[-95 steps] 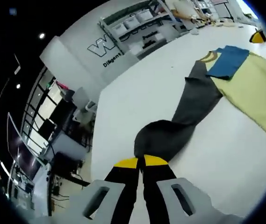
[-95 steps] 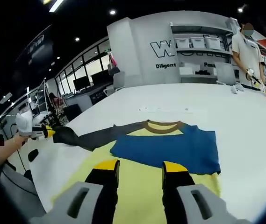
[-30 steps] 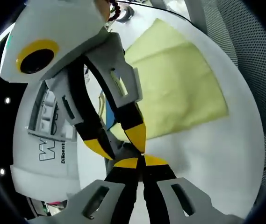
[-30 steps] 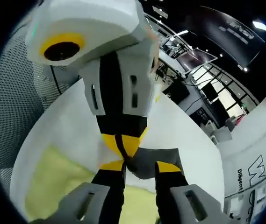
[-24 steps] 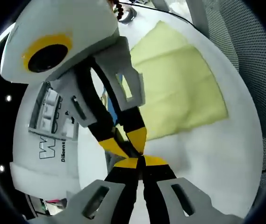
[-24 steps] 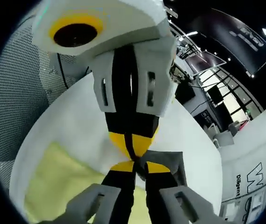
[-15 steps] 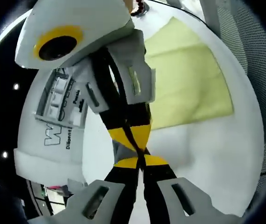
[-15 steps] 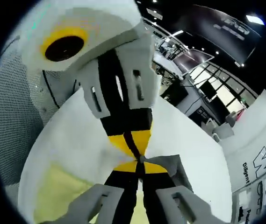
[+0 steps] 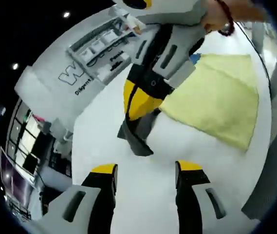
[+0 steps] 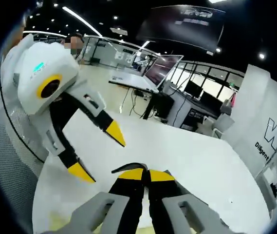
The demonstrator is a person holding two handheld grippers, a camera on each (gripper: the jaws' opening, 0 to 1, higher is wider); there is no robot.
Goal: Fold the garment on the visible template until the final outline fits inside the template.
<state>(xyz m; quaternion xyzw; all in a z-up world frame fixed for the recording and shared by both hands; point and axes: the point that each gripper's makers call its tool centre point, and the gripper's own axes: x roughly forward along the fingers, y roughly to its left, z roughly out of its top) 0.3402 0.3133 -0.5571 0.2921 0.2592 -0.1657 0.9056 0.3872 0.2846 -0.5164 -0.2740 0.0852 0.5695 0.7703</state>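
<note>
The garment lies on the white table [image 9: 143, 195]: a pale yellow body [image 9: 216, 107] with a blue patch [image 9: 194, 58] and a dark grey sleeve [image 9: 136, 134]. In the left gripper view my left gripper [image 9: 146, 168] stands open, a little back from the sleeve end, nothing between its jaws. My right gripper [image 9: 137, 102] comes in from above, shut on the grey sleeve and holding it up off the table. In the right gripper view my right gripper [image 10: 145, 175] is shut with a thin edge of grey sleeve [image 10: 128, 166] at its tips, and the left gripper [image 10: 109, 162] hangs open just to the left.
A hand with a bead bracelet [image 9: 221, 19] holds the right gripper. A white wall with lettering and shelves [image 9: 87, 73] stands behind the table. Desks with monitors [image 10: 162, 97] lie beyond the table's far edge. A grey mesh chair [image 10: 7, 141] is close by.
My left gripper has opened, let go of the sleeve and drawn back. My right gripper has shut on the sleeve where the left one held it.
</note>
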